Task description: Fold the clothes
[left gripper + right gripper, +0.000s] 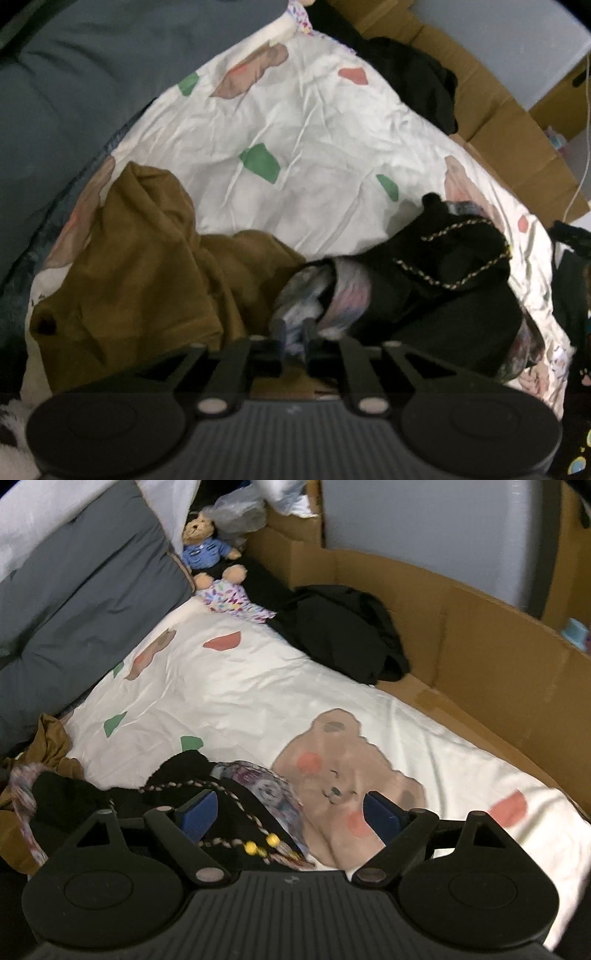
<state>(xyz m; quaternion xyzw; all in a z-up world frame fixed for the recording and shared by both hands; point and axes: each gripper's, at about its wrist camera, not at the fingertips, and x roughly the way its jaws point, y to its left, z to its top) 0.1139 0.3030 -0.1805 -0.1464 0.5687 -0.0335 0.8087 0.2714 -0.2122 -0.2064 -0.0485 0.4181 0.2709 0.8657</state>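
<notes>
Bedding printed with bears [332, 709] carries the heaped black garment [236, 812]; left gripper [293, 338] clenched on its pale patterned lining [306, 310], right gripper [291, 812] spread wide over it, so seat the second grip on an edge before lifting.

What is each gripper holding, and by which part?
Left gripper is shut on a pale patterned fold of the black garment, at its near edge. Right gripper is open, holding nothing.

Left gripper [294, 338] pinched shut on pale patterned cloth [314, 295]. Mustard-brown garment [147, 266] heaped at left, black garment [443, 280] with braided trim at right, both lying on white bear-print sheet [314, 129]. Cardboard box [509, 122] beyond.
</notes>
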